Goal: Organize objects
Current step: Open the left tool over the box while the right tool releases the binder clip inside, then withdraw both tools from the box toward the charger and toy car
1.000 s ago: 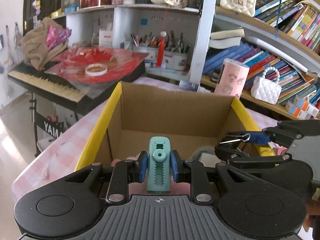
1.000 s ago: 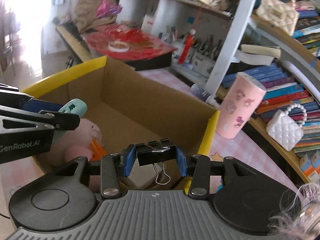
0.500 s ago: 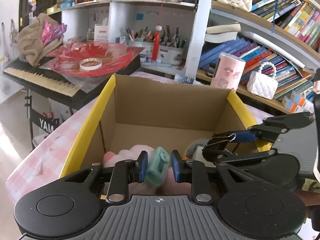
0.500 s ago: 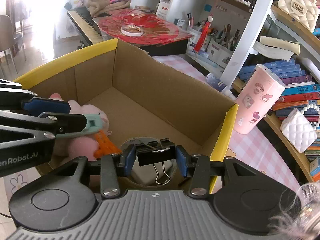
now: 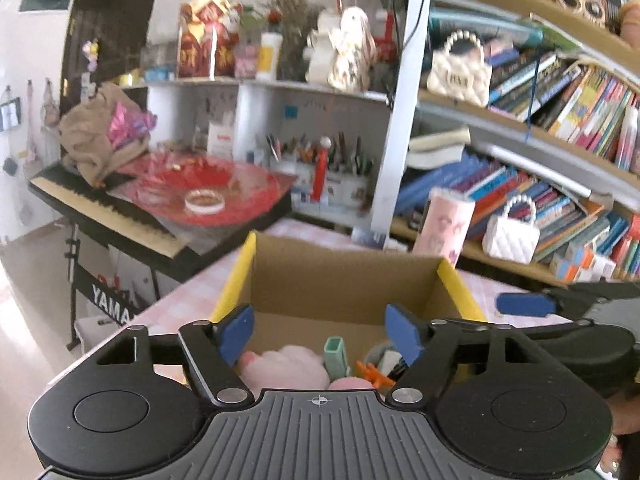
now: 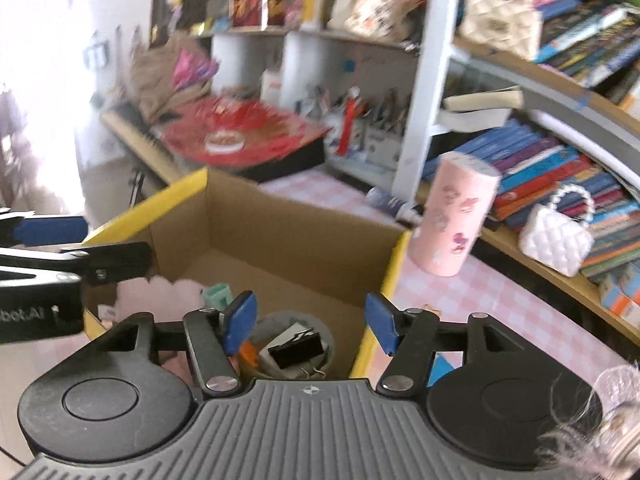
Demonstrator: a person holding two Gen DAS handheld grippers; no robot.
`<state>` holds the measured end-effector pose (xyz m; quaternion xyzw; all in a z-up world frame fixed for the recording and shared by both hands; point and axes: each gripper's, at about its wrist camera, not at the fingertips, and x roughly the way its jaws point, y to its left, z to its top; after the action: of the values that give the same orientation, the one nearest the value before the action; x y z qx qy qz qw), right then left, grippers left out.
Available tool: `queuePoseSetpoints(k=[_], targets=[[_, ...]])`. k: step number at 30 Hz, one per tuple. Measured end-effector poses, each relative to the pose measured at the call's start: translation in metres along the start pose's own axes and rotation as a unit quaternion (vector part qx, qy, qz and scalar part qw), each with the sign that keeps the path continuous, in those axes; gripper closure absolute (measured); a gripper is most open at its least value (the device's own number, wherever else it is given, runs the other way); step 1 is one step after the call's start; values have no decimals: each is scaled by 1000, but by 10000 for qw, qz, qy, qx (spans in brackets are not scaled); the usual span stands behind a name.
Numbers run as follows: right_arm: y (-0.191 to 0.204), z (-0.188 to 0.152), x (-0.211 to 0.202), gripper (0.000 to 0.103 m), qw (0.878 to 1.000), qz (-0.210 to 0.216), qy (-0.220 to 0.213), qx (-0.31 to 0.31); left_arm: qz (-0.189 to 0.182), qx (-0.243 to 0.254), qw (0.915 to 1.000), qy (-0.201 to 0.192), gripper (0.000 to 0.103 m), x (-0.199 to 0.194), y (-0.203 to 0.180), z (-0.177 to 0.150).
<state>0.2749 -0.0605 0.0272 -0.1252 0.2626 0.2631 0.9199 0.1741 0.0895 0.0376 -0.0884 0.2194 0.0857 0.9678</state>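
- Left tool (image 5: 320,334): its blue pads stand wide apart and hold nothing; they have just been opening. The mint-green clip (image 5: 335,356) that was between them now lies inside the cardboard box (image 5: 344,280), leaning against the pink plush toy (image 5: 288,368).
- Right tool (image 6: 308,322): its pads stand moderately apart and hold nothing; they have just been opening. The black binder clip (image 6: 298,350) now rests on top of the contents of a small grey cup (image 6: 320,336) inside the box, directly below the open jaws.
- Risk, binder clip: it sits high on a white item in the cup, not down inside it. A brush from the right tool as it leaves could tip it off the cup, or tip the cup itself.
- Risk, mint-green clip: it stands nearly on end against soft plush. Any knock to the box or to the toy is likely to topple it; it would most likely stay in the box.
- Risk, box edge: both tools hang close to the near wall and the yellow-edged flaps. A low exit path could catch a flap and drag the box across the pink checked worktop (image 6: 500,296).
- Risk, tool collision: the two tools work side by side over one box; a crossing move could strike one against the other.
- Risk, pink tumbler (image 6: 456,216): it stands upright just beside the far right corner of the box. A shifted box could push it over.
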Motion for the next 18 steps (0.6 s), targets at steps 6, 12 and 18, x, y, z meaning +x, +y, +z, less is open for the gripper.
queuePoseSetpoints(k=[6, 12, 18], targets=[[-1, -13, -35, 33, 9982, -347, -236, 418, 101, -55, 9999, -80, 15, -24, 2, -8], [5, -41, -62, 26, 9926, -746, -138, 947, 105, 48, 9998, 180, 12, -42, 2, -32], [21, -83, -84, 23, 9843, -1163, 84, 1324, -35, 229, 9978, 618, 12, -55, 4, -56]])
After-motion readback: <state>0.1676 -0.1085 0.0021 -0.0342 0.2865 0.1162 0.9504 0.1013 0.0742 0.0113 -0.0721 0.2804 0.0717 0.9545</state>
